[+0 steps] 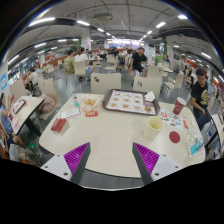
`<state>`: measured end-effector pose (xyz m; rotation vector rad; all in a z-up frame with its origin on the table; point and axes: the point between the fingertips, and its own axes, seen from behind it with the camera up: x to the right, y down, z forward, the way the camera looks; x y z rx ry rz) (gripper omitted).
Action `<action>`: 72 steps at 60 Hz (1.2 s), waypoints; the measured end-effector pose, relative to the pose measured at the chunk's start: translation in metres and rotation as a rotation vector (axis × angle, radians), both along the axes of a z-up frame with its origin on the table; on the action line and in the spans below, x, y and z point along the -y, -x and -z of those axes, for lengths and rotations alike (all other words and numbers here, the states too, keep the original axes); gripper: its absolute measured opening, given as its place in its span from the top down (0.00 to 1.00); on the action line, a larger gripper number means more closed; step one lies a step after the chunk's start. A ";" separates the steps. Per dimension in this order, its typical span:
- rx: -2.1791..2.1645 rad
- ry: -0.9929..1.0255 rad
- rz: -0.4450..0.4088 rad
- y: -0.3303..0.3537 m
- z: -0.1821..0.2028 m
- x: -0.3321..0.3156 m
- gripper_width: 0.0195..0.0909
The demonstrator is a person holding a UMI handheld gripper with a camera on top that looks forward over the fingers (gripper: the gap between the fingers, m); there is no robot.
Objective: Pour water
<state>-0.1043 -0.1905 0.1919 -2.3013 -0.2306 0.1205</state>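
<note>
Plainly, the gripper (111, 160) is holding nothing: its two fingers stand well apart, the purple pads (75, 155) facing each other over bare white table (110, 135). The things for pouring lie beyond them. A small clear bottle (76, 102) stands beyond the left finger near the far edge, and a pale cup (153, 126) stands ahead of the right finger, with a red cup (179, 105) farther off to the right.

The bottle looks like thin plastic, so I judge it light, smooth and a little yielding; a squeeze on its round body about the middle, below the cap, should hold without crushing it. It may slip if wet. The pale cup seems stiff-walled and open at the top, probably plastic or paper, though the view is too small to be sure.

Between them sit a flat rectangular tray (127, 101) with small pieces on it, and a red round lid-like disc (174, 137) beside the pale cup.
</note>
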 end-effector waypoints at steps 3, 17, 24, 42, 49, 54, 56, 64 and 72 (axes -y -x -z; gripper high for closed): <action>0.002 -0.003 0.014 -0.014 0.001 -0.001 0.08; -0.007 0.000 0.065 -0.135 0.029 -0.012 0.08; 0.026 -0.004 0.102 -0.214 0.053 -0.014 0.08; 0.079 -0.026 0.235 -0.412 0.114 -0.006 0.08; 0.074 -0.032 0.277 -0.463 0.134 -0.015 0.08; 0.072 -0.045 0.300 -0.489 0.145 -0.032 0.08; 0.075 -0.056 0.307 -0.498 0.147 -0.041 0.08; 0.081 -0.098 0.317 -0.520 0.157 -0.076 0.10; 0.070 -0.133 0.321 -0.521 0.164 -0.101 0.30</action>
